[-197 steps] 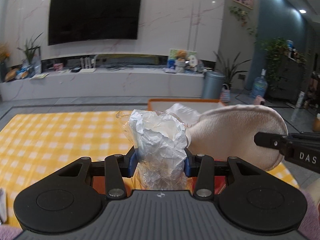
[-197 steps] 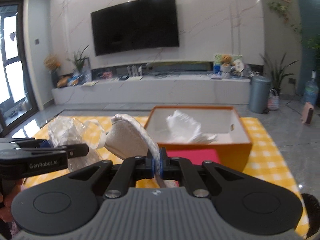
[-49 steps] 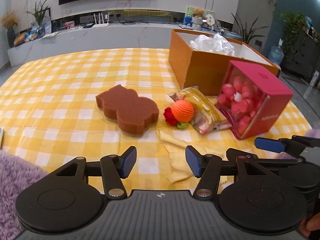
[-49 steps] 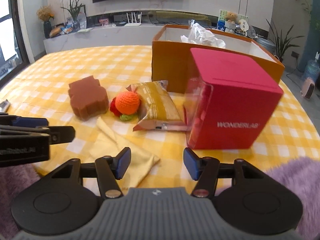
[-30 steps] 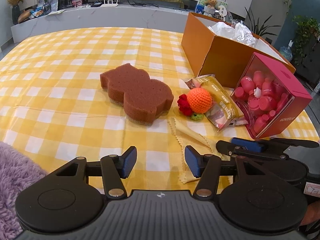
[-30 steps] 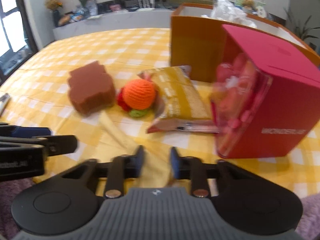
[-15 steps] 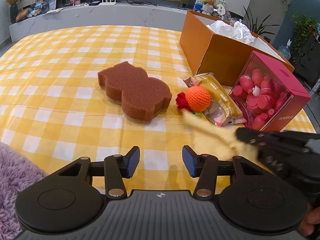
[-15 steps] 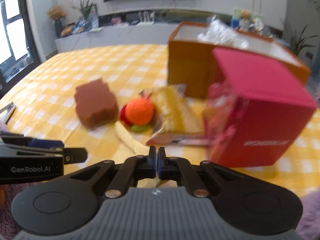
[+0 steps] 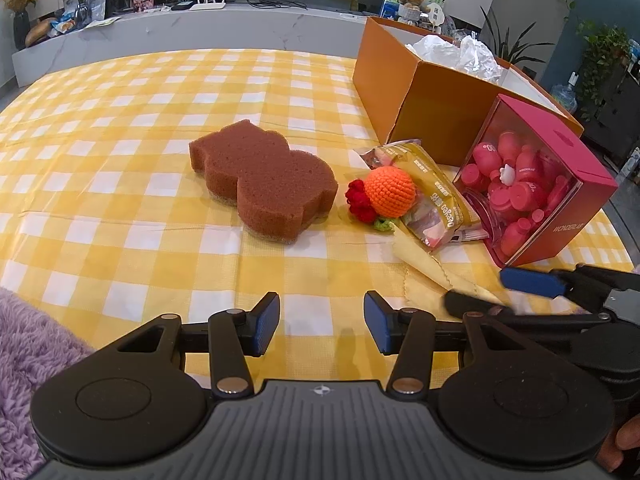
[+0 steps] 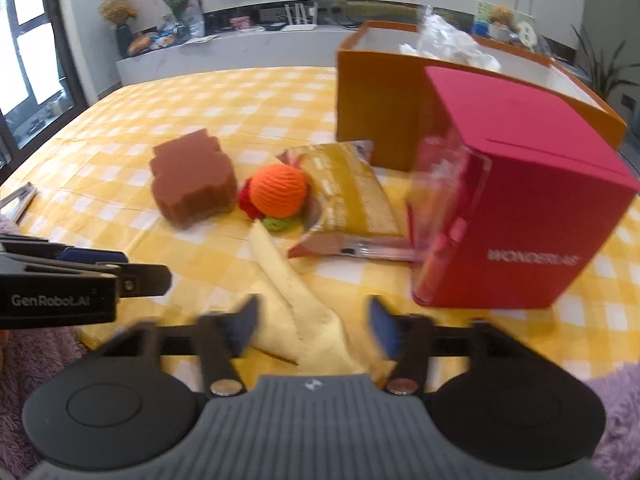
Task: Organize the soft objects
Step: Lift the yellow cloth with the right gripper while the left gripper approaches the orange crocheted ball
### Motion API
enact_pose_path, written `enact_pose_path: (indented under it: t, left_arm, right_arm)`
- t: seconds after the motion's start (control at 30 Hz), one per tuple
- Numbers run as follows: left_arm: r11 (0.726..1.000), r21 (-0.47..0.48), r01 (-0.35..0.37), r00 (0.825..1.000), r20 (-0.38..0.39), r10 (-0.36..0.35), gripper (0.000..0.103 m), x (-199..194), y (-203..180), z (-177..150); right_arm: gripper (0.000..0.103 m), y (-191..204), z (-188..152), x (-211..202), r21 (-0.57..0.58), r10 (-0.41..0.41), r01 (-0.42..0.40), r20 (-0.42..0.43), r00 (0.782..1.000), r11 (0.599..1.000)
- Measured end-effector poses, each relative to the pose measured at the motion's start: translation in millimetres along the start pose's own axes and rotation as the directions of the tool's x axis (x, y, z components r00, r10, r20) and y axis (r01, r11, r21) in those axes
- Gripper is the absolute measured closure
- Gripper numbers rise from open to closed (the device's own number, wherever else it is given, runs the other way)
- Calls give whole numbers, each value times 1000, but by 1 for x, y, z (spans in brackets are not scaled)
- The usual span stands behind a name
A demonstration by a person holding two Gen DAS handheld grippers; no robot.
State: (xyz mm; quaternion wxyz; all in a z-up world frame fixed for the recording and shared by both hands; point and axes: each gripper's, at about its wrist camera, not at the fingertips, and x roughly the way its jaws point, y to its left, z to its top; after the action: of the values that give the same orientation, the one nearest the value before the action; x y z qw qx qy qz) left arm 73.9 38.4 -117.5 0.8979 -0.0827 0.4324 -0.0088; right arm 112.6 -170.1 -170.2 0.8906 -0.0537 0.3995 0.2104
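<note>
A yellow cloth (image 10: 304, 316) lies on the checked table, one end between the jaws of my right gripper (image 10: 312, 326), which stands open around it. The cloth also shows in the left wrist view (image 9: 424, 268). My left gripper (image 9: 322, 322) is open and empty above the table's near edge. A brown sponge (image 9: 264, 180), an orange crochet ball (image 9: 390, 192) with a red flower, and a yellow snack packet (image 9: 434, 204) lie in the middle. An orange box (image 9: 440, 88) at the back right holds crumpled white plastic (image 9: 456, 54).
A red box (image 9: 536, 196) with a clear front, full of pink items, leans beside the orange box. Purple fluffy fabric (image 9: 28, 344) lies at the near left edge. A metal clip (image 10: 18, 198) lies at the far left. The right gripper's fingers (image 9: 532, 284) show low right.
My right gripper, shut on the yellow cloth half a second ago, has opened and the cloth has dropped back on the table. My left gripper has stayed open and hardly moved.
</note>
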Motion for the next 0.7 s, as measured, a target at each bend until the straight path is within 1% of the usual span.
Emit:
enact_pose_path:
  t: [0.07, 0.17, 0.23, 0.27, 0.3, 0.33, 0.37, 0.43, 0.47, 0.5, 0.53, 0.6, 0.7]
  left_arm:
    - [1000, 0, -5, 1000, 2, 5, 50, 0, 0, 0]
    - [1000, 6, -6, 1000, 5, 6, 50, -1, 0, 0]
    - [1000, 6, -4, 1000, 5, 4, 50, -1, 1, 0]
    - [1000, 5, -4, 1000, 6, 4, 50, -1, 1, 0]
    - [1000, 6, -6, 1000, 8, 6, 50, -1, 1, 0]
    - [1000, 10, -7, 1000, 11, 7, 50, -1, 0, 0]
    - [1000, 14, -8, 1000, 14, 8, 50, -1, 0, -1]
    - [1000, 23, -11, 1000, 17, 11, 50, -1, -1, -1]
    - [1000, 25, -12, 1000, 18, 11, 50, -1, -1, -1]
    - [1000, 26, -12, 1000, 19, 11, 50, -2, -1, -1]
    - [1000, 28, -13, 1000, 21, 12, 50, -2, -1, -1]
    - [999, 34, -16, 999, 29, 15, 50, -3, -2, -2]
    - [999, 49, -11, 999, 39, 10, 50, -5, -3, -1]
  right_arm:
    - [27, 4, 0, 5, -17, 10, -10, -8, 1000, 1000]
    - [26, 8, -2, 16, -19, 37, -38, -49, 998, 999]
    - [27, 12, -4, 19, -36, 41, -43, -53, 998, 998]
    - [31, 16, -6, 19, -60, 32, -35, -52, 998, 998]
    - [40, 20, -7, 19, -88, 15, -19, -47, 999, 996]
    - [45, 23, -9, 18, -111, 7, -11, -31, 999, 994]
    - [52, 24, -10, 17, -118, 18, -21, -28, 999, 993]
    - [60, 26, -11, 15, -134, 24, -26, -21, 1000, 991]
    - [69, 26, -12, 14, -137, 27, -30, -18, 999, 990]
    - [82, 27, -12, 13, -138, 33, -34, -15, 999, 990]
    - [90, 27, -12, 13, -140, 32, -34, -12, 999, 990]
    - [94, 26, -12, 12, -138, 28, -30, -12, 1000, 990]
    - [96, 22, -10, 9, -107, 39, -39, -8, 999, 994]
